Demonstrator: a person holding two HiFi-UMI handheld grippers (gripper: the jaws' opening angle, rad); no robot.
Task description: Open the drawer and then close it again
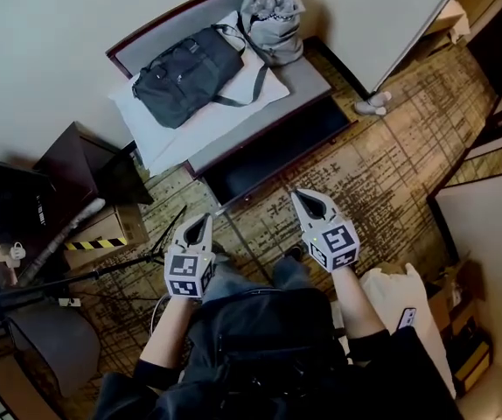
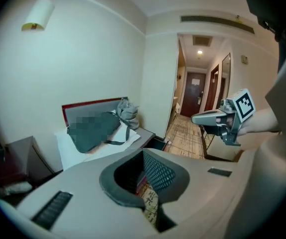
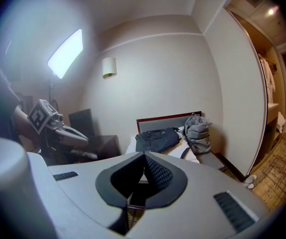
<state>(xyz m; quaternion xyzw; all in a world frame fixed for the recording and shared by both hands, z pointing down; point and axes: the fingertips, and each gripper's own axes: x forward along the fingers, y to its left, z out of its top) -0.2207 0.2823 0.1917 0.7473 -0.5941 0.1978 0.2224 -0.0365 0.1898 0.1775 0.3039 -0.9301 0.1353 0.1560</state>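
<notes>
Left tool [image 1: 198,222] and right tool [image 1: 300,197], both closed on nothing, are held well apart from the dark drawer [image 1: 273,151] under the bench [image 1: 308,81]; likely fault: approaching without opening a tool first would let it slide off the drawer front instead of gripping.

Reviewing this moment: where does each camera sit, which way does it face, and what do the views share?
Head view: on the person's head, looking steeply down at the bench, duffel and backpack; forearms, left gripper and right gripper show.
Left gripper view: on the left gripper, facing bench and corridor; own shut jaws, right gripper beyond.
Right gripper view: on the right gripper, facing bench and wall lamp; own shut jaws, left gripper beyond.
Shared: all three show duffel and backpack.
</notes>
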